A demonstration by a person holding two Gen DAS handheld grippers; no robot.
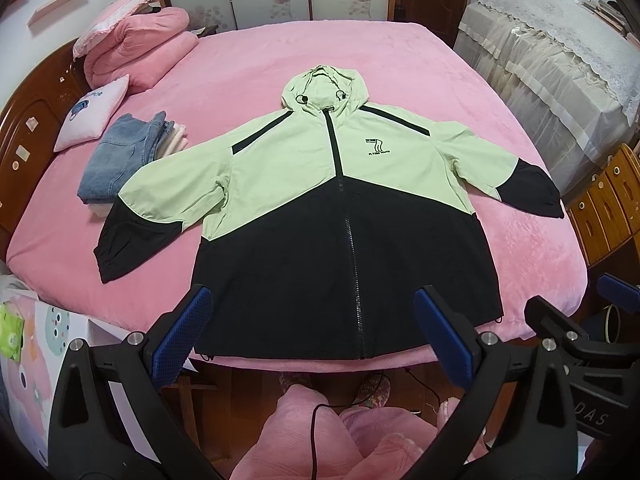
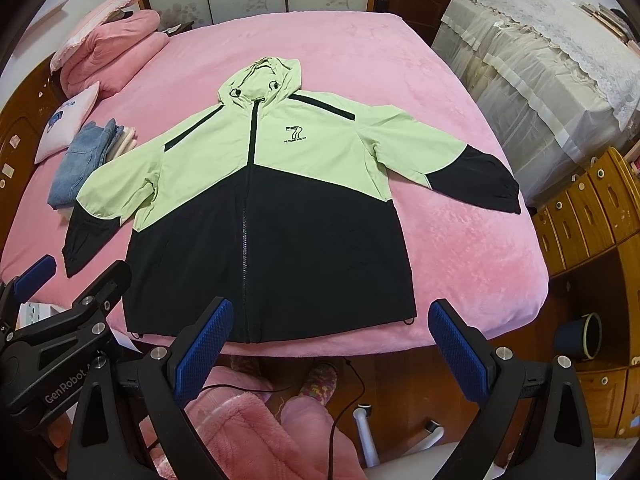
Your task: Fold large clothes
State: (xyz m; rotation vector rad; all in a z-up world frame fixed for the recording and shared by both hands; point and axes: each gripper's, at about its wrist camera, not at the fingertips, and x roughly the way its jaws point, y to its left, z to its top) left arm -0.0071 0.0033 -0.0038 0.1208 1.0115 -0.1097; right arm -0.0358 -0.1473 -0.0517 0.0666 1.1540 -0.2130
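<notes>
Spread flat, zipped, front up on pink bed [image 1: 440, 80]: green-and-black jacket [image 1: 340, 200], hood at 12 o'clock, sleeves out at 3 and 9. No fold yet; all remaining. Left gripper [image 1: 316, 332] and right gripper [image 2: 328, 340]: jaws spread, empty, hovering near hem at 6 o'clock.

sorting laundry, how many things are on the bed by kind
green and black hooded zip jacket: 1
stack of folded clothes, blue denim on top: 1
white printed cushion: 1
folded pink quilt: 1
pink lace-edged pillow: 1
total: 5
</notes>
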